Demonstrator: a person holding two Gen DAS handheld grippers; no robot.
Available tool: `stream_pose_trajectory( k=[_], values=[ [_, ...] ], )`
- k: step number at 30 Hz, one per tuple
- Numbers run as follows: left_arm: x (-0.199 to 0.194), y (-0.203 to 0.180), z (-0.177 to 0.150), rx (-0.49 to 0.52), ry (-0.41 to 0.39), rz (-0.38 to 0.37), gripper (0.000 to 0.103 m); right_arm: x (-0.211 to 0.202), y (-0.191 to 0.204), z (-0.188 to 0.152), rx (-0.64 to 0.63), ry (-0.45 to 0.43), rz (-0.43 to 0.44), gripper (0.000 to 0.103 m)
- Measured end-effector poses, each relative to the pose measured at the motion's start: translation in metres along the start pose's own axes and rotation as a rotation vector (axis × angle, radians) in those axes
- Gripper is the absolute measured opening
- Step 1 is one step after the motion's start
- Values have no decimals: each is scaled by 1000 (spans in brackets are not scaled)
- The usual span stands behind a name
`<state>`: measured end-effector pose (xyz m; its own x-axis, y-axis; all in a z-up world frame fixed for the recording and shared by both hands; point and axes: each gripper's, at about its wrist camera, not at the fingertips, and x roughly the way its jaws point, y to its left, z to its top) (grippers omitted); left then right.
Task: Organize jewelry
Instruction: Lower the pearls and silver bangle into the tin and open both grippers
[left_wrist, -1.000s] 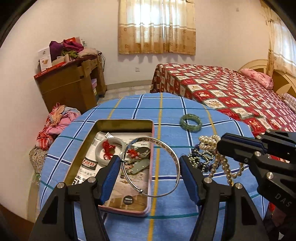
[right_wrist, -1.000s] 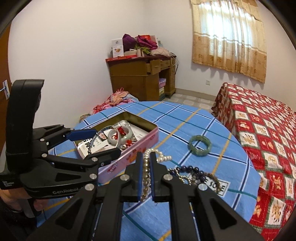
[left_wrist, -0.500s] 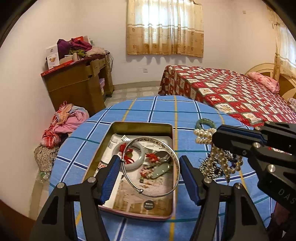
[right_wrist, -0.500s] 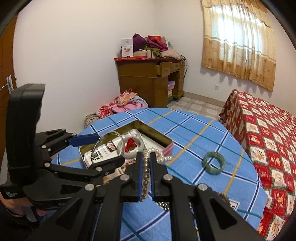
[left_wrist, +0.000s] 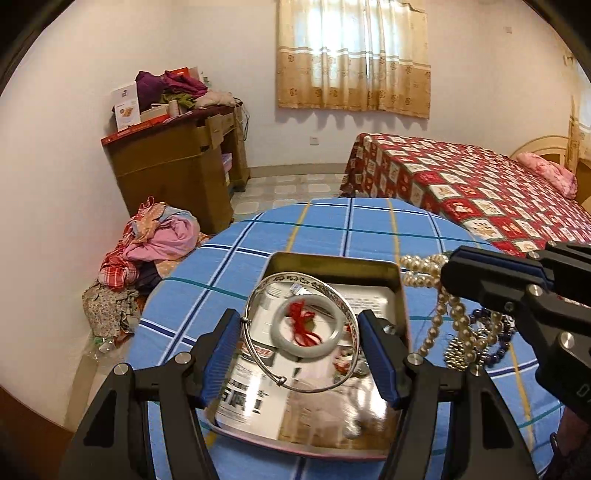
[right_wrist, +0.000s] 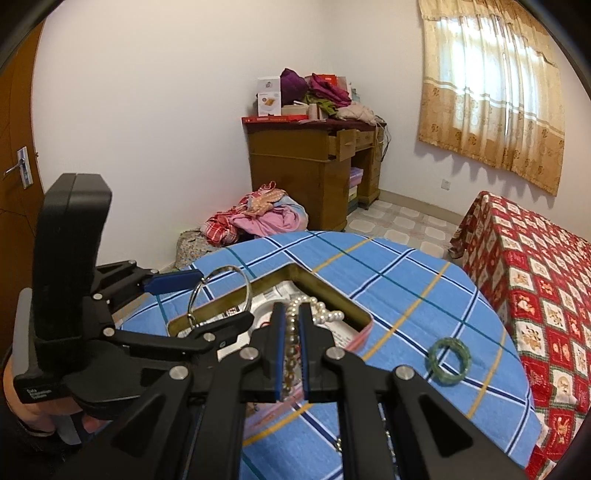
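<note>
a silver bangle (left_wrist: 301, 332) is gripped across its width by the left gripper (left_wrist: 298, 349) above the open tin (left_wrist: 332, 264); a pearl necklace (right_wrist: 293, 332) is clenched in the right gripper (right_wrist: 291, 347) over the tin's edge; a green bangle (right_wrist: 447, 361) is left on the blue checked tablecloth (right_wrist: 406, 280)

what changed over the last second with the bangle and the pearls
Both grippers carried their loads toward the tin box: the silver bangle now hangs over its inside, the pearl necklace over its near edge. Unchanged: left gripper clamps the bangle, right gripper the pearls; green bangle lies untouched.
</note>
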<state>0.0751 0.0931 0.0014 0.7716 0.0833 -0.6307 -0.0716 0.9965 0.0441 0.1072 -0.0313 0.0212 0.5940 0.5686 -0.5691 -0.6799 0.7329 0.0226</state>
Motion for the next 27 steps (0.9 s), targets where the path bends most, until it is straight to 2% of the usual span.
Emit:
stream_pose_trajectory(
  k=[11,27],
  values=[
    [33,9,-7,9,67,23,66,38,-2,-10,22,72,11,9],
    [46,14,-15,11,100,17,66,61,-3,-31,36,149,6,9]
  ],
)
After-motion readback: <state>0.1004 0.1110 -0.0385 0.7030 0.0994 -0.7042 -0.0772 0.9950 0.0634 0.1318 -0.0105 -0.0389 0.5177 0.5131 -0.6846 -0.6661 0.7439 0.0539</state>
